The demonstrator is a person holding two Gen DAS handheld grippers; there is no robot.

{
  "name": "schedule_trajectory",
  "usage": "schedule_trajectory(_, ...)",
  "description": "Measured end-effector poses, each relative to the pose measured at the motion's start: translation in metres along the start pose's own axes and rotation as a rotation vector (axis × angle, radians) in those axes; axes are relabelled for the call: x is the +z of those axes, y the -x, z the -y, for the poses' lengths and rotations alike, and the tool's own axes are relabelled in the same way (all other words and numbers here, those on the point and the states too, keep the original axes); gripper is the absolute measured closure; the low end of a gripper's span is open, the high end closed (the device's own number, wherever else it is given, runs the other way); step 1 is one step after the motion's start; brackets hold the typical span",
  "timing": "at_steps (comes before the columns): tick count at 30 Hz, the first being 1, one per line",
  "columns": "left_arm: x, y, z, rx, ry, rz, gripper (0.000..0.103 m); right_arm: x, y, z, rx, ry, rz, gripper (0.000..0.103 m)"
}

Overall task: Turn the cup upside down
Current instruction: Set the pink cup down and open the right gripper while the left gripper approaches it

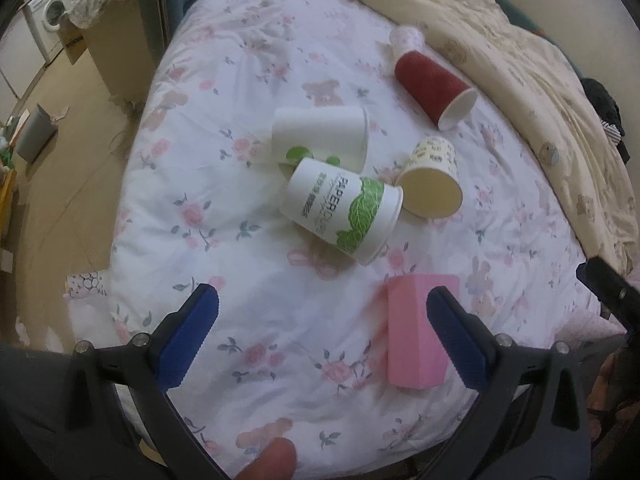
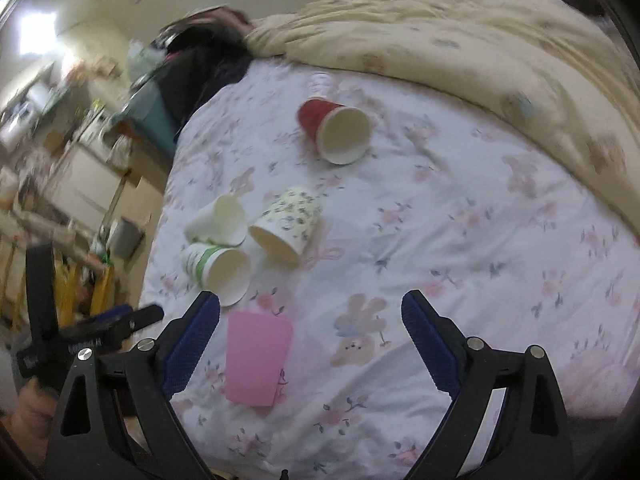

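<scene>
Floral bed quilt (image 1: 248,320) carries everything; soft surface, so cups lie tipped. Left hand-held gripper (image 1: 322,312) spread, empty, hovering near edge. Green-leaf cup (image 1: 340,210) at 12 o'clock of it, on side, touching plain white cup (image 1: 320,136); patterned cup (image 1: 432,178) at 1 o'clock, red cup (image 1: 432,82) beyond. Pink block (image 1: 416,332) beside right finger. Right hand-held gripper (image 2: 310,312) spread, empty. No cup inverted yet.
</scene>
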State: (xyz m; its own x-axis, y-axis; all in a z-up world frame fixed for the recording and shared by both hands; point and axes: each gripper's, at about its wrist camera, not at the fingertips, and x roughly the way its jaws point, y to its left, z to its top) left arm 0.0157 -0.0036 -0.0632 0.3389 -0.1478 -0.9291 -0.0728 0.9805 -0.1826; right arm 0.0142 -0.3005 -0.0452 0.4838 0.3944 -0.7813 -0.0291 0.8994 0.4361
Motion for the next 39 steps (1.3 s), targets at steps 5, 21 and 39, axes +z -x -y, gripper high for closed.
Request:
schedule_trajectory(5, -0.006, -0.004, 0.003, 0.019, 0.004, -0.035, 0.001, 0.007, 0.001, 0.013, -0.014, -0.080, 0.040, 0.008)
schedule_trajectory(21, -0.042, -0.040, 0.060, 0.053, -0.053, -0.191, 0.015, 0.010, 0.002, 0.036, 0.019, -0.198, 0.022, 0.008)
schedule_trajectory(39, -0.050, -0.077, 0.098, 0.108, -0.166, -0.250, 0.028, 0.009, 0.001, 0.038, 0.020, -0.202, 0.003, 0.008)
